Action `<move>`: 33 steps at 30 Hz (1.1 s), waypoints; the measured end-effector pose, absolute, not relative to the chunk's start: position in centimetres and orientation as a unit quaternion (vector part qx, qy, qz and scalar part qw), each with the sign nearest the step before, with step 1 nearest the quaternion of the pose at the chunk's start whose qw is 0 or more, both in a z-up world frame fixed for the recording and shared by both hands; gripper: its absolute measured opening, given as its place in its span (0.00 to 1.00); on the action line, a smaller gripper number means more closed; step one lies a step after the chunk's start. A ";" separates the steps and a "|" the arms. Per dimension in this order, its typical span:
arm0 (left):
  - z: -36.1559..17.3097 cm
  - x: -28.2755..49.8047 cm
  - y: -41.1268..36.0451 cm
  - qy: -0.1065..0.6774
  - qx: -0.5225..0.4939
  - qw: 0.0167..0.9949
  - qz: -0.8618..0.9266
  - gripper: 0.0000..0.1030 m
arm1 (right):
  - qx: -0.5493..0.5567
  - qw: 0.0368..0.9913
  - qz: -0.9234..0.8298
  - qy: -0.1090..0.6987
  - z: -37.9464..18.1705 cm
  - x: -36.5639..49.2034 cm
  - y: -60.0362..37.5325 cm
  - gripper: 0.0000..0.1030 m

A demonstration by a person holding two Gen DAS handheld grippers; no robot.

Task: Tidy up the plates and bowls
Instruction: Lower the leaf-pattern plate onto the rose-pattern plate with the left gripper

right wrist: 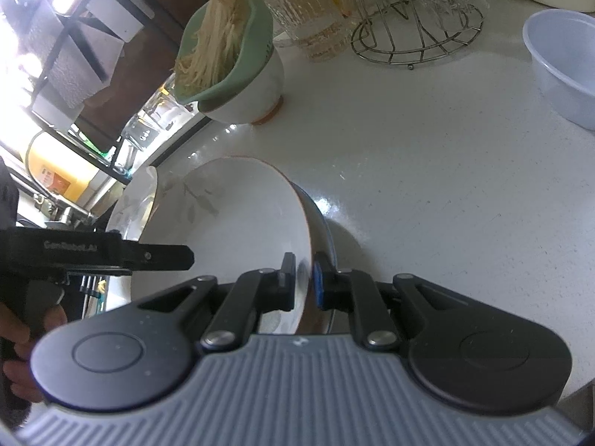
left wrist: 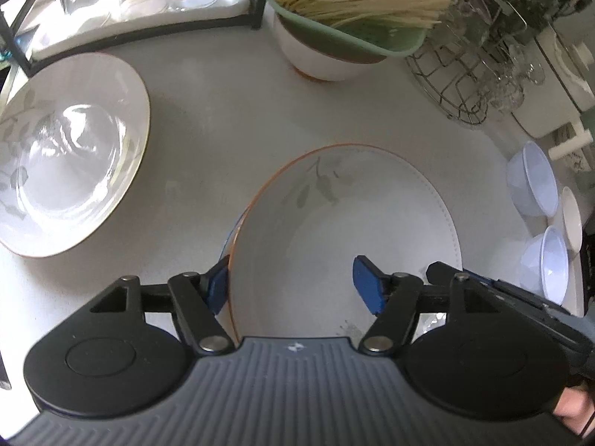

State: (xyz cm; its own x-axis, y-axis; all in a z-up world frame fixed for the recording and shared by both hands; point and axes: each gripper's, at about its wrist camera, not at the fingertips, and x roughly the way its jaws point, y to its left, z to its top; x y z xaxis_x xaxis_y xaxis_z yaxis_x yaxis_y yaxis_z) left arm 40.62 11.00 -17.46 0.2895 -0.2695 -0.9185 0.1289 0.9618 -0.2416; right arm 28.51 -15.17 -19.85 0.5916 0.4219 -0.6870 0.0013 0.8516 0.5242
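A white plate with an orange rim and grey leaf print (left wrist: 334, 223) stands tilted on the counter, its face toward the left wrist camera. My right gripper (right wrist: 304, 282) is shut on its rim (right wrist: 260, 223), one pad on each side. My left gripper (left wrist: 292, 290) is open. Its left pad (left wrist: 217, 290) is just outside the plate's left edge and its right pad (left wrist: 366, 290) hangs in front of the plate's face, not pressing. A blue-edged plate (right wrist: 327, 230) shows under the tilted one. A second leaf-print plate (left wrist: 74, 156) lies at the left.
A white bowl under a green colander of noodles (left wrist: 323, 55) stands behind the plates. A wire rack of glasses (left wrist: 457, 85) is at the back right. Pale plastic bowls (left wrist: 535, 186) and a white bowl (left wrist: 572, 223) sit at the right edge. A black-framed tray of glasses (left wrist: 130, 0) stands at the back left.
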 end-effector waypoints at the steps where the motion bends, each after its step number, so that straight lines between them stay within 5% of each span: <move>1: -17.5 40.6 11.2 0.584 -0.065 0.799 -0.125 0.70 | 0.245 0.858 0.121 0.435 -19.9 28.5 -15.1 0.12; 33: -18.3 40.5 16.3 0.622 -0.232 0.736 -0.135 0.69 | 0.182 0.877 0.105 0.432 -19.7 28.1 -13.3 0.11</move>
State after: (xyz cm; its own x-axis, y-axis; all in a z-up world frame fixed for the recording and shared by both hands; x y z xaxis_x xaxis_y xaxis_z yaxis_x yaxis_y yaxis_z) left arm 40.50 16.33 -18.34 0.1900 -0.4870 -0.8525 -0.0899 0.8560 -0.5090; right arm 28.13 -13.34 -19.69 0.6043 0.3421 -0.7196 -0.0268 0.9114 0.4107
